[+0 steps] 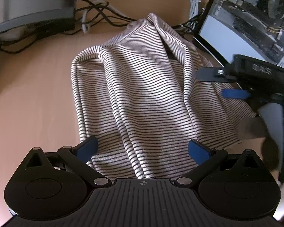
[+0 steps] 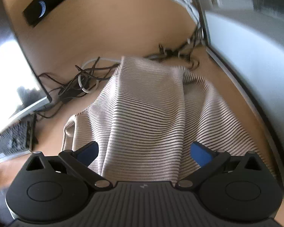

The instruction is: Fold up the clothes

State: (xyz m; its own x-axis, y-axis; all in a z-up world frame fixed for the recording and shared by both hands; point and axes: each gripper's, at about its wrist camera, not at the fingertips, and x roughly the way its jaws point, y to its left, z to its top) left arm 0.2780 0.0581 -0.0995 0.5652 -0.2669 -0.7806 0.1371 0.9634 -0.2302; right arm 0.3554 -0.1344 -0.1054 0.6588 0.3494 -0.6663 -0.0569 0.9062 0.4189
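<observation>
A white garment with thin black stripes [image 1: 142,87] lies bunched and wrinkled on the wooden desk [image 1: 32,98]; it also fills the middle of the right wrist view [image 2: 145,113]. My left gripper [image 1: 143,149] is open, its blue pads spread wide over the garment's near edge, holding nothing. My right gripper [image 2: 144,151] is open over the garment's near part; it also shows at the right of the left wrist view [image 1: 223,84], hovering over the cloth's right side with its fingers apart.
A tangle of black and white cables [image 1: 96,17] lies behind the garment. A monitor base [image 1: 32,15] stands at the back left. An open computer case [image 1: 251,19] stands at the right. A keyboard [image 2: 13,140] lies at the left of the right wrist view.
</observation>
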